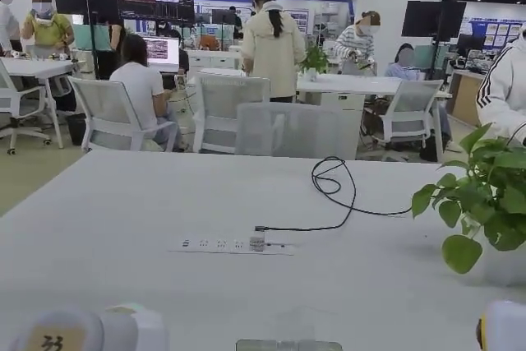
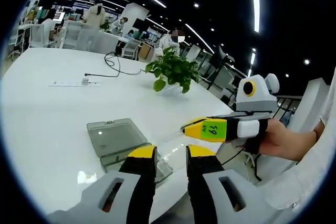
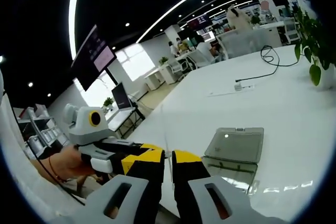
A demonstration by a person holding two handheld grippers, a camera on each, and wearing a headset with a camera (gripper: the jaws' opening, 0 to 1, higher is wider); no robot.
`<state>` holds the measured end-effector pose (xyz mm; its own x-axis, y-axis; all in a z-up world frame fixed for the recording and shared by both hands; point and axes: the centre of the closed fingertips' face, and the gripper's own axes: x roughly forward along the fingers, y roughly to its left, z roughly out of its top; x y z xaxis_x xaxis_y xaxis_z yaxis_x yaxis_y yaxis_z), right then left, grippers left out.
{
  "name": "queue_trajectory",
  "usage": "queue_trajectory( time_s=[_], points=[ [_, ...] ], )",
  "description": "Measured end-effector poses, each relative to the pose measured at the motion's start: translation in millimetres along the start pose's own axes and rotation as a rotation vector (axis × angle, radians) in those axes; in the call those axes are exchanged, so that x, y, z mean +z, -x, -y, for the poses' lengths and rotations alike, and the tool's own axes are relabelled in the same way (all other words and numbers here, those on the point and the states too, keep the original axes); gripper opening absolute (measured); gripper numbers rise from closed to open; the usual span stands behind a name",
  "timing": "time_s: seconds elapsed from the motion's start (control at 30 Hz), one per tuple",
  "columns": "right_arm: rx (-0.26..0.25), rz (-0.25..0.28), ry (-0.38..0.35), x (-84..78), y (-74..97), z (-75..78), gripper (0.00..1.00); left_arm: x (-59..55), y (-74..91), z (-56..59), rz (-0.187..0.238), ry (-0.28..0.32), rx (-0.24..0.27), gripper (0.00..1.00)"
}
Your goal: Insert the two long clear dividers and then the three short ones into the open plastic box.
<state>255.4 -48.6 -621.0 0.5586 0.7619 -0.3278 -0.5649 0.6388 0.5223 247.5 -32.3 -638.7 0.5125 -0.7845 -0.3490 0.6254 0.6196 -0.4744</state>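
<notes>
White table (image 2: pixel 47 108) holds clear box (image 2: pixel 113 137) (lid open).

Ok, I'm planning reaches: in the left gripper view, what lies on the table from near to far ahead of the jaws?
Open clear plastic box → flat white power strip → looped black cable.

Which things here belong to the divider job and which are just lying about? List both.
Job in hand: open plastic box, left gripper, right gripper. The clear dividers are too faint to pick out for sure.

Lying about: potted plant, black cable, power strip, office chairs.
</notes>
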Motion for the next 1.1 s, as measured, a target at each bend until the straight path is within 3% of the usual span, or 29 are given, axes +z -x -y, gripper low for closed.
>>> queue_trajectory(
  time_s=[0.07, 0.1, 0.13, 0.5, 0.83, 0.93, 1.0, 1.1],
  points=[
    [-0.011, 0.002, 0.005, 0.0, -0.4, 2.4, 0.07, 7.2, -1.2, 8.1, 0.045, 0.061, -0.045, 0.3],
    [-0.001, 0.017, -0.005, 3.0, -0.9, 1.3, 0.07, 1.0, -1.1, 8.3, 0.008, 0.047, -0.039, 0.3],
    [-0.005, 0.007, -0.007, 2.1, 0.3, 1.9, 0.07, 0.0, -2.1, 8.6, -0.001, 0.008, -0.034, 0.29],
    [-0.022, -0.008, -0.03, 2.8, 1.4, 5.5, 0.07, -0.3, -3.1, 12.6, 0.003, -0.026, -0.061, 0.36],
    [-0.101, -0.033, -0.065, 8.9, 3.8, 23.7, 0.07, -16.3, 4.1, 9.6, -0.03, -0.138, -0.097, 0.47],
    [-0.144, -0.061, -0.071, 6.4, 5.0, 35.0, 0.07, -23.7, 8.6, 6.8, -0.04, -0.221, -0.108, 0.53],
    [-0.162, -0.07, -0.084, 5.5, 5.6, 39.6, 0.07, -26.7, 11.2, 6.1, -0.043, -0.226, -0.114, 0.56],
    [-0.209, -0.097, -0.098, 1.6, 5.6, 50.8, 0.07, -35.6, 15.6, 0.2, -0.063, -0.298, -0.121, 0.61]
  ],
)
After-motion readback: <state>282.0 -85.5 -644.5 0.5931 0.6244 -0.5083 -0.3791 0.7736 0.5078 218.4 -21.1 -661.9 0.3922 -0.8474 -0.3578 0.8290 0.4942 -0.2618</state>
